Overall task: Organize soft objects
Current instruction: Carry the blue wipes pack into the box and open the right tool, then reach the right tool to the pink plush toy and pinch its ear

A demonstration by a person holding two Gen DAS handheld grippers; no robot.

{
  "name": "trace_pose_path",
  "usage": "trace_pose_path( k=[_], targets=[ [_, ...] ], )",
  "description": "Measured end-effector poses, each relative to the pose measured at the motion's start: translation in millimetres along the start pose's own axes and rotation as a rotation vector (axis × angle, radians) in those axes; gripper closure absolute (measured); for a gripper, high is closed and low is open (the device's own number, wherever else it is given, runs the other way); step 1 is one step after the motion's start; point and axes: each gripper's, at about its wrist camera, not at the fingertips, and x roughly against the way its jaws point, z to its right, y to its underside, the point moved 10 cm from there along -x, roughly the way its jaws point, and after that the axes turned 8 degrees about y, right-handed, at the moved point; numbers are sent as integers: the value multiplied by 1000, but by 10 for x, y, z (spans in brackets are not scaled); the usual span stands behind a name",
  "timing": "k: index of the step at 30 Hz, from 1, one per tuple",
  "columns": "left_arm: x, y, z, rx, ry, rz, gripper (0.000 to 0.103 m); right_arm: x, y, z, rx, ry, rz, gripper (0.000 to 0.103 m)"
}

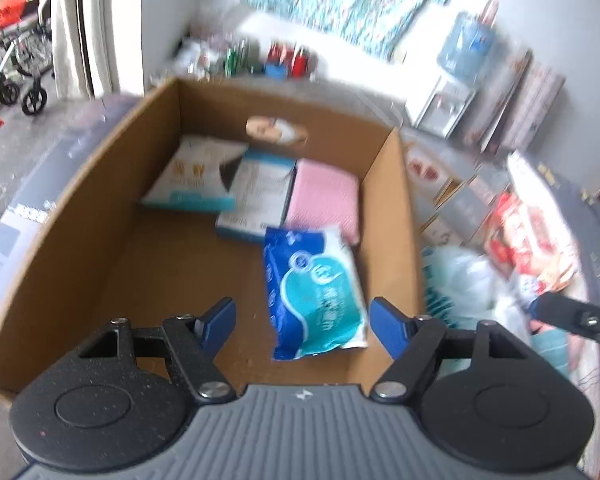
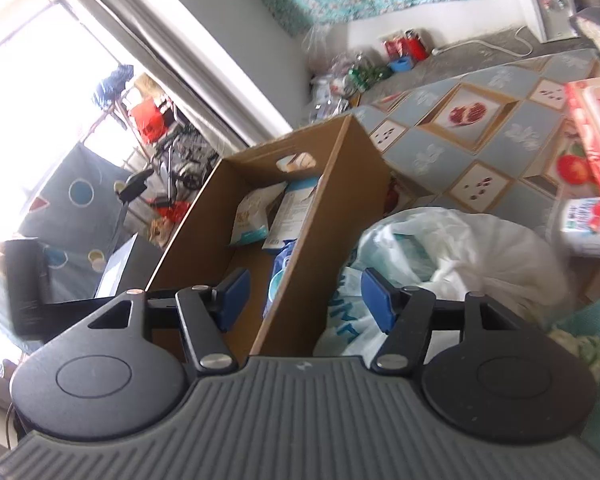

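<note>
The left tool [image 1: 302, 322] hangs above a cardboard box [image 1: 100, 200] with its jaws released and nothing between its blue pads; no pad touches anything. Below it, on the box floor near the right wall, lies a blue and teal packet of tissues [image 1: 316, 292], tilted a little. Further back in the box three more soft packs sit side by side: a white and teal pack [image 1: 198, 178] on the left, a white pack with a blue edge [image 1: 258, 196] in the middle, overlapping it slightly, and a pink pack [image 1: 324, 200] on the right, against the box wall. The right tool [image 2: 300, 300] is also released and holds nothing; it hovers over the near right wall of the box, with one pad on the box side and the other over a white plastic bag [image 2: 460, 248] that lies just outside the box on a patterned blue cloth [image 2: 480, 140]. At the right edge of that view are a red and white package [image 2: 592, 128] and a small white packet [image 2: 588, 224], both blurred.
</note>
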Motion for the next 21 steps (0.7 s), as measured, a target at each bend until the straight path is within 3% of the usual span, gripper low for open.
trace_pose_path(
  k=[10, 16, 21],
  targets=[
    [453, 178, 921, -188, 86, 166, 23, 519, 136, 534, -108, 33, 92, 41],
    [412, 471, 1666, -299, 192, 184, 23, 868, 120, 959, -157, 74, 144, 41],
    [162, 664, 2244, -393, 261, 180, 23, 1171, 41, 1532, -221, 130, 167, 41]
  ],
)
